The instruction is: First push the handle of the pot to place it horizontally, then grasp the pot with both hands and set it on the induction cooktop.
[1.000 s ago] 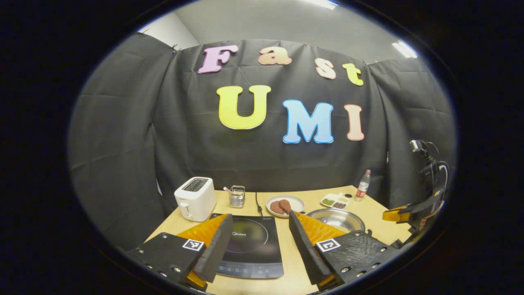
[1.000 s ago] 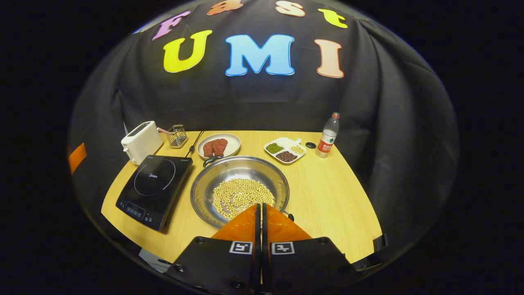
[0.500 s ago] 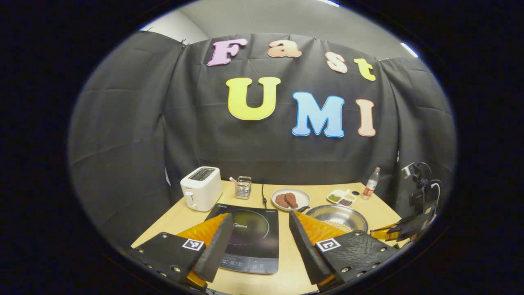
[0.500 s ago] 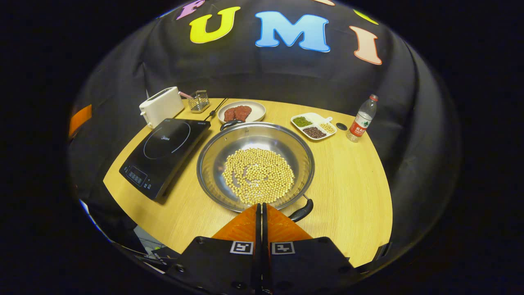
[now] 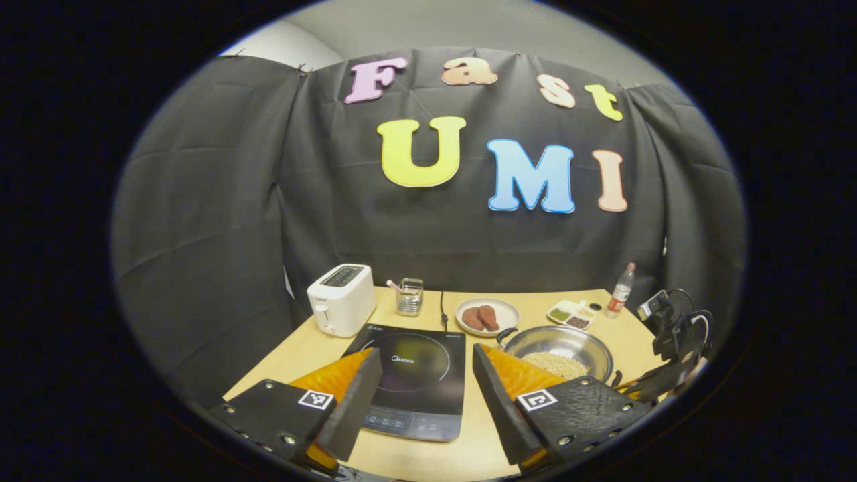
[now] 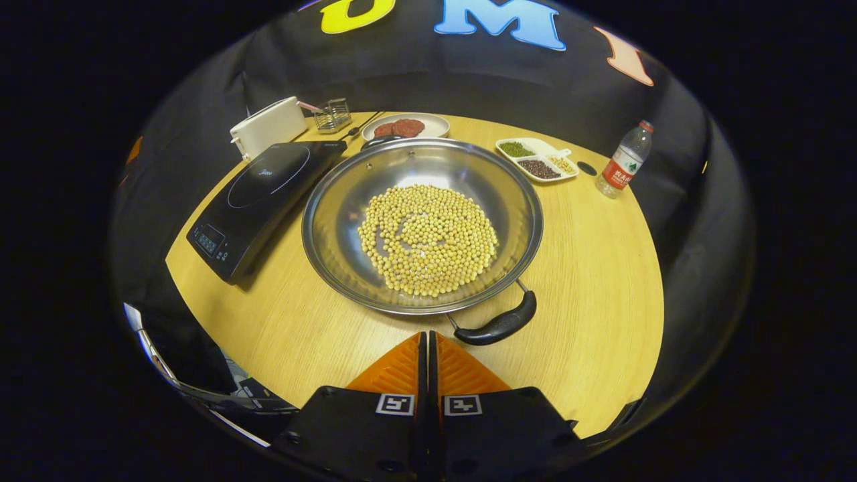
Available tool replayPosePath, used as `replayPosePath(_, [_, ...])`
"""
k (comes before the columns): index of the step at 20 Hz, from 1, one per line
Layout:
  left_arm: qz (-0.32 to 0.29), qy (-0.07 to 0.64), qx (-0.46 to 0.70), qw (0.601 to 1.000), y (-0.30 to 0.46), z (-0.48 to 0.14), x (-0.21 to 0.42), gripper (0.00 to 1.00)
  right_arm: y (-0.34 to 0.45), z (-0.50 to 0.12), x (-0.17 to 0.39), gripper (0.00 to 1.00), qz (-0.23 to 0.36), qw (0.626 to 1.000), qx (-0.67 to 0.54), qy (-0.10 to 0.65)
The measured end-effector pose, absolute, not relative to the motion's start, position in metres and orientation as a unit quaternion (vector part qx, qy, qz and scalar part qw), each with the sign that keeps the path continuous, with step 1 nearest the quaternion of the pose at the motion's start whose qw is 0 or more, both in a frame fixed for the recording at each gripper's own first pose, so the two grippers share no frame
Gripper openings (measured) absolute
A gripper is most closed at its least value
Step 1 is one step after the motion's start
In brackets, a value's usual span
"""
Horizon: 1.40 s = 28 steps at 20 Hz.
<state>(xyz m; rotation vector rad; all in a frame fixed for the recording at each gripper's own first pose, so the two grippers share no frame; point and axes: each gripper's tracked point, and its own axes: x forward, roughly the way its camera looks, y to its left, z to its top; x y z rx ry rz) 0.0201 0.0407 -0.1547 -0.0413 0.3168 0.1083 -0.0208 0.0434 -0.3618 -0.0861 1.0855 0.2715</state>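
Observation:
A wide steel pot (image 6: 333, 201) holding soybeans (image 6: 428, 237) sits on the wooden table, just right of the black induction cooktop (image 6: 258, 191). Its near black handle (image 6: 499, 327) points toward me and a little right; the far handle (image 6: 378, 140) points to the back. My right gripper (image 6: 426, 335) is shut with nothing in it, its tips just short and left of the near handle. My left gripper (image 5: 425, 358) stands open above the front of the cooktop (image 5: 415, 378), with the pot (image 5: 559, 348) to its right. The right gripper (image 5: 659, 381) hangs beside the pot.
A white toaster (image 6: 268, 126), a wire basket (image 6: 333, 115) and a plate of meat (image 6: 405, 126) line the back. A sectioned dish of beans (image 6: 535, 150) and a water bottle (image 6: 626, 161) stand at the back right. The table's front edge (image 6: 281, 395) curves near my right gripper.
My right gripper has moved forward and down toward the pot, so the near handle now lies just ahead of its tips. The left gripper has shifted slightly and stays open.

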Motion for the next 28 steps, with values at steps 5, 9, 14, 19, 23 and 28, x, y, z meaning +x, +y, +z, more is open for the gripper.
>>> replayPosePath(5, [0.067, 0.166, -0.026, 0.983, 0.035, -0.159, 0.019, 0.84, 0.041, -0.373, -0.009, 0.02, 0.132, 0.842, -0.036, 0.522])
replayPosePath(9, [0.067, 0.170, -0.025, 0.983, 0.027, -0.157, 0.019, 0.84, 0.037, -0.382, -0.002, 0.02, 0.136, 0.837, -0.031, 0.529])
replayPosePath(14, [0.068, 0.173, -0.021, 0.982, 0.022, -0.157, 0.019, 0.84, 0.017, -0.386, 0.006, 0.02, 0.125, 0.841, -0.049, 0.524])
replayPosePath(19, [0.056, 0.177, -0.012, 0.983, 0.005, -0.159, 0.023, 0.84, -0.008, -0.387, 0.017, 0.02, 0.107, 0.845, -0.058, 0.522])
replayPosePath(23, [0.053, 0.180, -0.014, 0.982, -0.002, -0.162, 0.026, 0.84, -0.029, -0.386, 0.028, 0.01, 0.091, 0.848, -0.065, 0.518])
replayPosePath(28, [0.057, 0.188, -0.020, 0.980, -0.014, -0.169, 0.026, 0.84, -0.047, -0.387, 0.040, 0.02, 0.078, 0.852, -0.066, 0.513])
